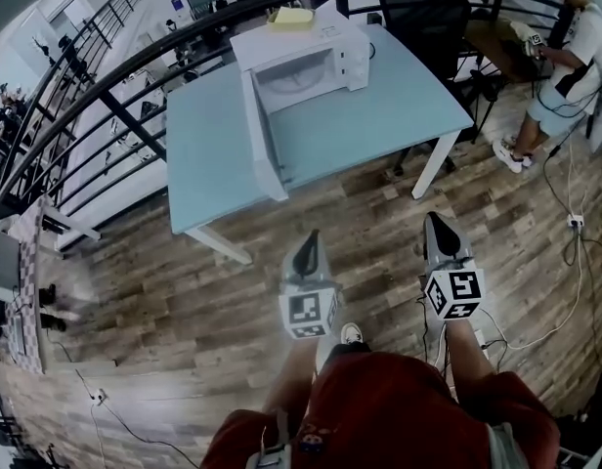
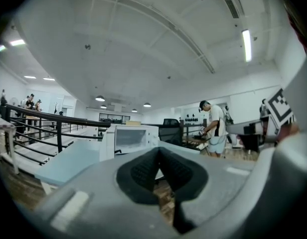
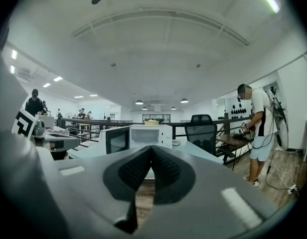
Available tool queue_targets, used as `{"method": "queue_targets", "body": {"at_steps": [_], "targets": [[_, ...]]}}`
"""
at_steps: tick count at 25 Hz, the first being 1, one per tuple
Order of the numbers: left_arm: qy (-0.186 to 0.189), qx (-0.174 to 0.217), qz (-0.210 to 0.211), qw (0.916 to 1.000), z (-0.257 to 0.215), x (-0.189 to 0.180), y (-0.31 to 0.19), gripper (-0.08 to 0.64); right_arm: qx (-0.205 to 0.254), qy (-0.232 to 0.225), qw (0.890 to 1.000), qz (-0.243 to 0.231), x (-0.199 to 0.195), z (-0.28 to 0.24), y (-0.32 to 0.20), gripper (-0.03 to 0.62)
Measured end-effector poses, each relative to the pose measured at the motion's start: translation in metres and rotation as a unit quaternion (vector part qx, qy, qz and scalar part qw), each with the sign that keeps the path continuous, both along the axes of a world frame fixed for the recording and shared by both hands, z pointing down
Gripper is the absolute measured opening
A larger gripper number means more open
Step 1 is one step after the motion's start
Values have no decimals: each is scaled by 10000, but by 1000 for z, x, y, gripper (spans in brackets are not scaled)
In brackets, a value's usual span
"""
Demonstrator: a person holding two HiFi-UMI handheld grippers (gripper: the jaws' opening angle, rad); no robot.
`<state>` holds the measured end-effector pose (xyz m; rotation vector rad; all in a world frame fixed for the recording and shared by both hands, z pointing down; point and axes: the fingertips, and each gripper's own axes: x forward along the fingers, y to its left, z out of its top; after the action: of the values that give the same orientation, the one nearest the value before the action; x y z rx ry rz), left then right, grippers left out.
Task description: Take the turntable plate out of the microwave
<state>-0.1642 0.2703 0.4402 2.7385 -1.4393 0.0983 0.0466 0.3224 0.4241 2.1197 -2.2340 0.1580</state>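
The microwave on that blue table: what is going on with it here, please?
A person holds a gripper in each hand and stands on the wooden floor, some way short of the light blue table. The left gripper and the right gripper are both shut and empty, pointing toward the table. On it sits the white microwave with its door swung open. Neither gripper touches anything; the turntable plate inside cannot be made out clearly.
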Motion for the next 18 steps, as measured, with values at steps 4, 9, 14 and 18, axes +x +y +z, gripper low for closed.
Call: {"method": "queue_targets", "body": {"at_steps": [4,9,14,18], "targets": [[-16,18,114,9999,2,7,-25,-2,5,-42,10000,74,3,5,-21,0],[-70,-28,220,9997,6,17,-48,-2,-28,-147,9997,168,9,13,-42,0],[-132,-97,266,9995,12,38,-74,-2,-56,-226,9996,188,27,21,-71,0],[-222,-105,250,9994,17,59,-104,-2,-74,-300,9994,185,50,27,-106,0]]}}
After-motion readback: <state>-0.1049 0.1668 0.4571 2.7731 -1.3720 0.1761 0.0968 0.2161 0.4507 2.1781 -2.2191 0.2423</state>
